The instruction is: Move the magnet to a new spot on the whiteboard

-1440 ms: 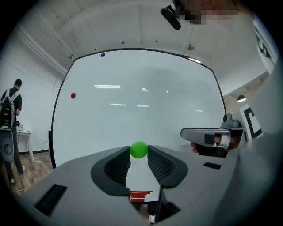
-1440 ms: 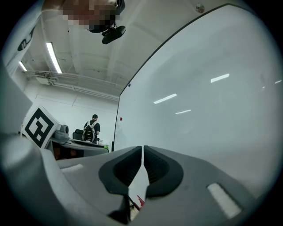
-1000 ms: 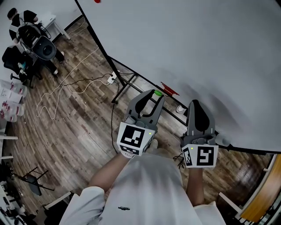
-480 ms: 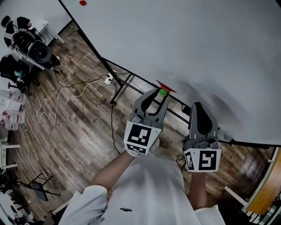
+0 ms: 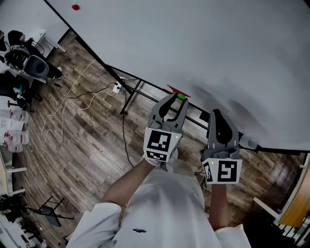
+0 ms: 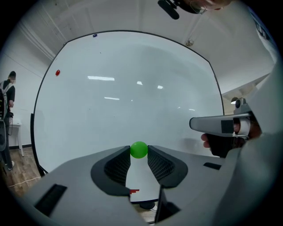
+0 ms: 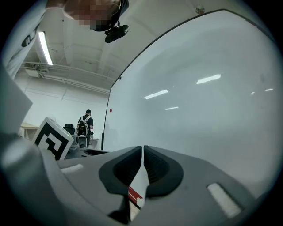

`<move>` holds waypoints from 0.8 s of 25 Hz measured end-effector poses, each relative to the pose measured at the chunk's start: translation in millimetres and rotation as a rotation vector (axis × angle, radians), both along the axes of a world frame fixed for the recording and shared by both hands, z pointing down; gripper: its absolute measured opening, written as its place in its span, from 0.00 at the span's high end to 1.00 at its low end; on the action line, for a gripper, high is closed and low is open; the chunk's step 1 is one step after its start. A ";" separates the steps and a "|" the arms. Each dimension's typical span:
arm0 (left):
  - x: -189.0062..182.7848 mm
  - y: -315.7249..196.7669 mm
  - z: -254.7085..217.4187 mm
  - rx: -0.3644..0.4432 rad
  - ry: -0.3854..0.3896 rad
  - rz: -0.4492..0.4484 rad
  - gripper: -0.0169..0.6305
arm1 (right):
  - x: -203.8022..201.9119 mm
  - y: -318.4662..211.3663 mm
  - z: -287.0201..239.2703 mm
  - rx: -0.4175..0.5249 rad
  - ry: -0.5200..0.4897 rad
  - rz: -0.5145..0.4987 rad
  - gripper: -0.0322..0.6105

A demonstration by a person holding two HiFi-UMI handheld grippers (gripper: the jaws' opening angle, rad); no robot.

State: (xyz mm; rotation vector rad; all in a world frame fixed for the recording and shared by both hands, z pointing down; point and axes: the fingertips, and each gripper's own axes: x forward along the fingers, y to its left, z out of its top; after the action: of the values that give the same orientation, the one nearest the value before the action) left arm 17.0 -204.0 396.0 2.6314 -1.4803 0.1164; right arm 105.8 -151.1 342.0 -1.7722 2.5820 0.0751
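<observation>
The left gripper (image 5: pixel 179 99), a grey two-jaw tool with a black-and-white marker cube, has its jaws drawn in to a narrow gap, and they pinch a small round green magnet (image 6: pixel 139 150) at their very tips. In the head view this green magnet (image 5: pixel 181 97) sits just in front of the lower edge of the large white whiteboard (image 5: pixel 218 48), close to a small red piece (image 5: pixel 176 90) at the board's bottom rim; whether the magnet touches the board surface cannot be told. The right gripper (image 5: pixel 216 114), a matching grey tool, is held just beside the left one, and its jaws are pressed together with nothing between them (image 7: pixel 142 151). Far up the board to the left a small red magnet (image 5: pixel 75 7) sticks to the white surface. Below the board stand the black metal legs of its frame (image 5: pixel 131 95), on a brown wood-plank floor (image 5: pixel 82 145) where a white cable (image 5: pixel 62 109) lies in loops.
</observation>
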 end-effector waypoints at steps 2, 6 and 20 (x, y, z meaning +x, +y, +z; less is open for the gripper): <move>3.5 -3.7 7.9 -0.006 -0.008 0.000 0.78 | 3.2 -2.5 8.4 -0.007 0.000 0.014 0.94; 9.7 -10.3 25.2 -0.022 -0.024 0.008 0.78 | 8.3 -6.8 19.8 0.006 -0.016 0.018 0.94; 25.6 -32.8 65.9 -0.009 -0.062 0.013 0.78 | 17.8 -35.9 86.2 -0.068 -0.075 0.059 0.94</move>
State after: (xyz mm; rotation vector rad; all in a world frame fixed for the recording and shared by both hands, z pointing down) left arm 42.6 -236.8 461.9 2.6531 -1.4780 0.2075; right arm 123.6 -187.0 428.1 -1.8353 2.5105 -0.0781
